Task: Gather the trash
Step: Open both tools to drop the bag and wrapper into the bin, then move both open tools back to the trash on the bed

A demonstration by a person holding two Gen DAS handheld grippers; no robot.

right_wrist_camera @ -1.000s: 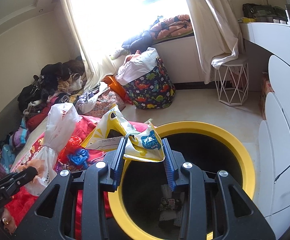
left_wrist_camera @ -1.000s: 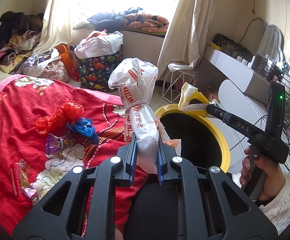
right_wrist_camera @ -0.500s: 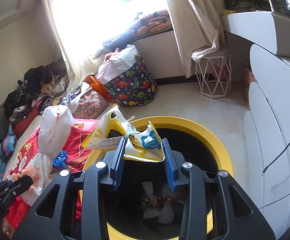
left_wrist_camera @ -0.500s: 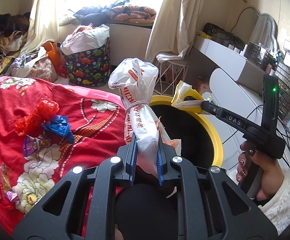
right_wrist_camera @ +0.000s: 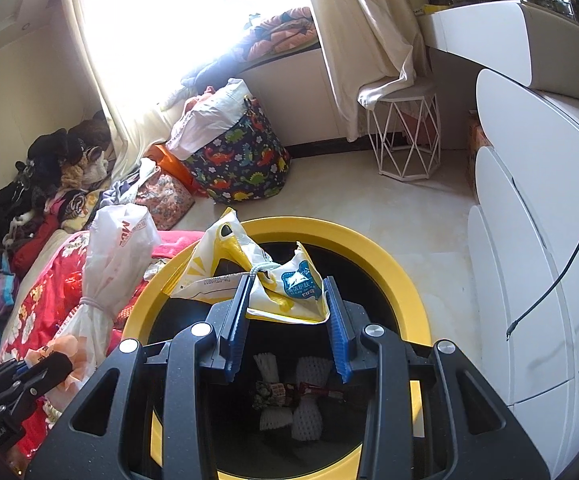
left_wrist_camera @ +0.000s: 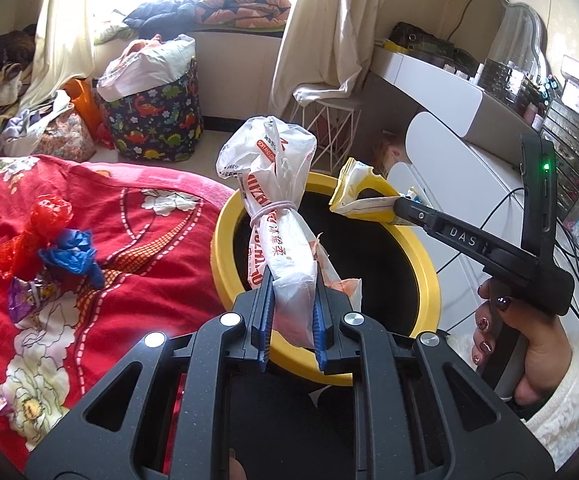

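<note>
My left gripper is shut on a white plastic bag with red print, tied with a band, held over the near-left rim of the yellow trash bin. My right gripper holds a yellow and white wrapper above the bin's opening; its jaws stand fairly wide with the wrapper resting between them. The right gripper also shows in the left wrist view. Trash lies at the bin's bottom. Red and blue wrappers lie on the red bedspread.
A dinosaur-print laundry basket and a white wire stool stand on the floor beyond the bin. White drawers are at the right. Clothes are piled at the far left.
Both grippers have moved further over the bin with their loads. The right gripper's jaws stand wider apart than before, and the wrapper sits looser between them.
</note>
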